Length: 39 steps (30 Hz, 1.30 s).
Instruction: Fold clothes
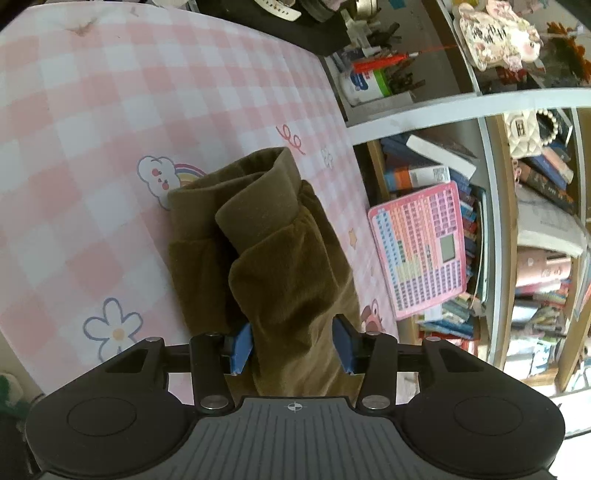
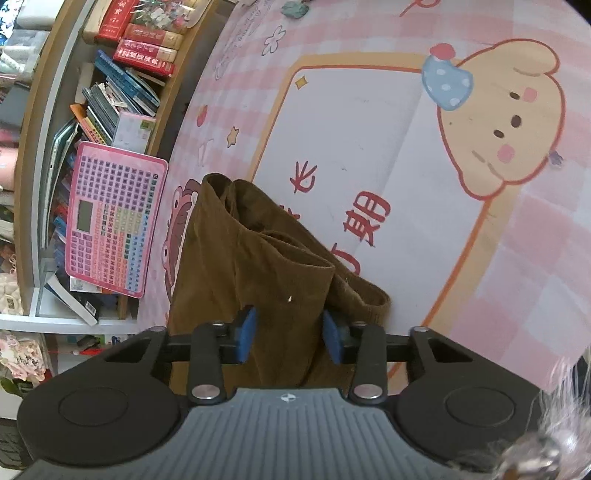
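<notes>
Home, looks like a kid's room or study corner. Work surface is a table under a pink-and-white checked cover (image 1: 110,110) printed with cartoon clouds, flowers and a puppy (image 2: 502,122). Right beside it, a white-framed bookshelf (image 1: 495,206) crammed with books (image 2: 144,48), plus a pink toy learning tablet (image 1: 424,251) leaning on them. Upper shelves carry a plush toy (image 1: 495,33), a quilted white bag (image 1: 524,133) and assorted clutter. Nothing industrial anywhere.

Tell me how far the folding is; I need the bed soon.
Done: the brown garment is already doubled into layers on the pink sheet. In hand: the left gripper and right gripper each have cloth between their jaws. Left: lay it flat and finish folding.
</notes>
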{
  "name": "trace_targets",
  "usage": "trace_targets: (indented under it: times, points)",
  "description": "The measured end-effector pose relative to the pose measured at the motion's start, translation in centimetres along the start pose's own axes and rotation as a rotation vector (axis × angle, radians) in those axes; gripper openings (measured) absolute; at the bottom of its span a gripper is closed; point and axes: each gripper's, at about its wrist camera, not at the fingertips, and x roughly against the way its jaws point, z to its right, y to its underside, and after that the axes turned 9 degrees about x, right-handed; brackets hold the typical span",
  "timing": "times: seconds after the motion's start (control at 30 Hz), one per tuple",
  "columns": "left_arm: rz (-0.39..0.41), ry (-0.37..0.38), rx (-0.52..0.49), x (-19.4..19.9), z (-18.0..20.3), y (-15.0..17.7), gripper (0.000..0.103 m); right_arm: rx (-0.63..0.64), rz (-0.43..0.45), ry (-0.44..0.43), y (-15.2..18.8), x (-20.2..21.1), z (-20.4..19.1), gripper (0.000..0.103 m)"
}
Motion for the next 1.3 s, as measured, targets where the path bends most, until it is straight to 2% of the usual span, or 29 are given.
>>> trace_targets:
  times: [0.03, 0.1, 0.13, 0.17, 0.2, 0.27, 0.33, 0.43, 0.53, 0.6, 0.63, 0.7, 0.73, 0.8, 0.83, 0.9, 0.97, 1.13, 1.2, 1.3]
  points:
    - [0.005, -0.002, 0.006, -0.2, 0.0, -0.1, 0.044, 0.001, -0.004, 0.005, -0.1, -0.1, 0.0, 0.015]
    - [0.017, -0.016, 0.013, -0.8, 0.1, -0.2, 0.044, -0.001, -0.007, 0.006, -0.2, -0.1, 0.1, 0.009]
    - [0.025, -0.025, 0.017, -1.0, 0.0, -0.1, 0.039, 0.002, -0.006, 0.005, -0.2, -0.1, 0.0, 0.007]
    - [0.033, -0.033, 0.022, -1.1, -0.1, -0.1, 0.027, 0.012, -0.001, 0.002, -0.3, 0.0, -0.3, 0.007]
    - [0.042, -0.042, 0.027, -1.3, -0.1, -0.1, 0.023, 0.024, 0.006, -0.005, -0.4, 0.3, -0.8, 0.006]
    - [0.054, -0.051, 0.048, -1.7, -0.1, -0.2, 0.005, 0.05, 0.022, -0.027, -0.7, 0.8, -1.9, 0.005]
    - [0.063, -0.044, 0.046, -2.1, 0.8, -0.6, 0.003, 0.103, 0.055, -0.087, -2.0, 1.2, -4.7, 0.005]
    - [0.073, 0.043, -0.078, -2.4, 5.6, -1.3, 0.003, 0.222, 0.13, -0.189, -4.5, 2.2, -10.4, 0.004]
    - [0.094, 0.159, -0.186, -1.2, 10.2, -1.5, 0.003, 0.352, 0.236, -0.319, -5.8, 5.5, -15.7, 0.004]
    - [0.114, 0.231, -0.216, 0.4, 11.5, -1.4, 0.003, 0.386, 0.283, -0.361, -5.7, 8.0, -16.2, 0.004]
    - [0.119, 0.237, -0.214, 0.9, 11.0, -1.4, 0.003, 0.388, 0.295, -0.365, -5.4, 9.0, -15.6, 0.004]
    - [0.102, 0.188, -0.184, 1.3, 8.3, -1.4, 0.004, 0.346, 0.263, -0.306, -4.2, 9.3, -12.3, 0.004]
    - [0.078, 0.139, -0.163, 0.9, 6.3, -1.3, 0.004, 0.313, 0.211, -0.242, -3.3, 8.4, -10.0, 0.004]
    - [0.042, -0.012, -0.11, -0.5, 2.3, -1.1, 0.003, 0.255, 0.108, -0.111, -1.4, 6.4, -5.5, 0.004]
    - [0.026, -0.06, -0.088, -1.2, 0.5, -1.0, 0.003, 0.248, 0.062, -0.037, -0.5, 5.0, -3.4, 0.004]
    - [0.018, -0.1, -0.059, -2.0, -1.9, -0.7, 0.003, 0.233, 0.01, 0.071, 0.8, 2.9, -0.1, 0.004]
    - [0.026, -0.088, -0.05, -2.1, -2.4, -0.4, 0.004, 0.224, 0.011, 0.077, 1.2, 2.4, 0.8, 0.004]
    - [0.02, -0.071, -0.086, -2.6, 0.4, -1.0, 0.003, 0.293, 0.041, 0.038, 0.0, 2.8, -2.0, 0.004]
    - [0.024, -0.026, -0.168, -2.7, 3.6, -1.0, 0.003, 0.357, 0.085, -0.025, -0.9, 3.5, -4.9, 0.004]
    - [0.076, 0.112, -0.32, 0.1, 9.0, -0.2, 0.003, 0.434, 0.171, -0.143, -2.0, 6.7, -8.6, 0.004]
